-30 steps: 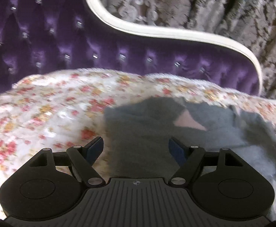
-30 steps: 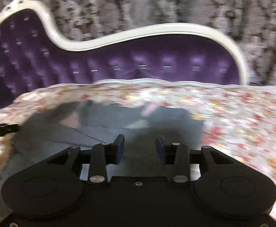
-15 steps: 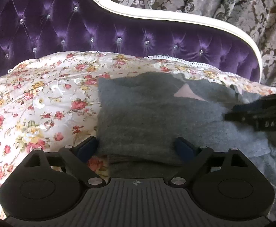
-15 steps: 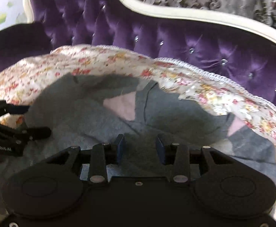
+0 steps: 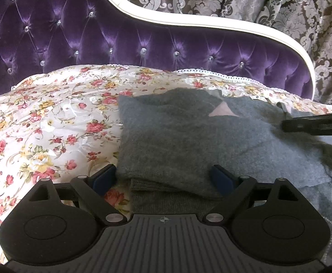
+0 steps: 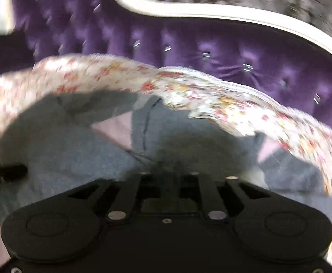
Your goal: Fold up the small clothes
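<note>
A grey knitted garment lies folded on the floral cover, with a pink triangle showing near its neckline. My left gripper is open wide, low at the garment's near edge; its blue pads stand on either side of the fold without squeezing it. The right gripper shows as a dark bar over the garment's right part. In the blurred right wrist view the right gripper hovers just over the grey garment. Its jaws are closing, a narrow gap still between them, and cloth bunches at the tips.
A purple tufted sofa back with a white curved frame rises behind the cover. A patterned curtain hangs beyond it. The cover's lace edge runs along the back. The left gripper shows at the left edge.
My left jaws have spread wider and sunk to the garment's near edge. The right gripper has swung across over the garment's middle and right, and its jaws have narrowed.
</note>
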A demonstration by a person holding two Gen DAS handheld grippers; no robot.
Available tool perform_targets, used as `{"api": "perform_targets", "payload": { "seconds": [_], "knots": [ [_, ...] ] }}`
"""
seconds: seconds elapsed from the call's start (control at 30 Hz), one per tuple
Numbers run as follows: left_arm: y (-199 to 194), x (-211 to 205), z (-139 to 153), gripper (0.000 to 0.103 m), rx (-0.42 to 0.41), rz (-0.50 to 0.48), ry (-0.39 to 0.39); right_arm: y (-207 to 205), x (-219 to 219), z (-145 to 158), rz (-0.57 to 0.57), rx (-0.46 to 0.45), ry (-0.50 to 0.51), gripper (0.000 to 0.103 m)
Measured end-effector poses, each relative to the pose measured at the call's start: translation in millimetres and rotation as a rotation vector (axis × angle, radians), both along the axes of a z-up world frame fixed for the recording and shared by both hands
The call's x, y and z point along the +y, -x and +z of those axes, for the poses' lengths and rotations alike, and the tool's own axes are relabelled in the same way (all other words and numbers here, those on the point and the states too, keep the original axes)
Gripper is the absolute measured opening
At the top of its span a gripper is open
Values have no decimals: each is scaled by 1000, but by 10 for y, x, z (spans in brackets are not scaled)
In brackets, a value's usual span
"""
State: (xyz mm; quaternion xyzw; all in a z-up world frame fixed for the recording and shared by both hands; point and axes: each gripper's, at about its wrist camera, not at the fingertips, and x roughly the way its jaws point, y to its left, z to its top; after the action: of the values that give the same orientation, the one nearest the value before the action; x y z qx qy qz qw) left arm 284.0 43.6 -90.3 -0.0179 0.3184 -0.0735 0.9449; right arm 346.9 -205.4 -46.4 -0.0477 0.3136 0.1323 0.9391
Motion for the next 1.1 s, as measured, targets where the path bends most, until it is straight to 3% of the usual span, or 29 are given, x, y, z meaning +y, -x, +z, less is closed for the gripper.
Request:
{"api": "perform_targets", "payload": {
  "seconds": [0.07, 0.13, 0.23, 0.33, 0.53, 0.6, 0.7, 0.87, 1.1],
  "knots": [
    [1, 4, 3, 90, 1, 0, 2, 172, -79, 46, -6, -14, -26, 50],
    [-2, 14, 6, 90, 3, -2, 7, 320, -141, 21, -29, -16, 26, 59],
    [-10, 14, 10, 91, 7, -4, 7, 478, -378, -90, -122, 1, 104, 64],
    [-15, 19, 15, 92, 10, -5, 9, 588, -736, -95, -228, 8, 14, 77],
    [96, 118, 122, 92, 39, -13, 14, 918, -1202, 62, -373, 9, -138, 80],
    [258, 188, 187, 92, 37, -11, 39, 1115, -1249, 141, -364, -10, -188, 81],
    [549, 261, 248, 92, 51, -21, 44, 1454, -1248, 227, -318, -27, -237, 92],
    [1105, 355, 255, 92, 97, -43, 76, 2017, -1035, 229, -226, -7, -283, 92],
    [1706, 451, 284, 92, 151, -41, 202, 2674, -807, 131, -144, 51, -322, 92]
  ]
}}
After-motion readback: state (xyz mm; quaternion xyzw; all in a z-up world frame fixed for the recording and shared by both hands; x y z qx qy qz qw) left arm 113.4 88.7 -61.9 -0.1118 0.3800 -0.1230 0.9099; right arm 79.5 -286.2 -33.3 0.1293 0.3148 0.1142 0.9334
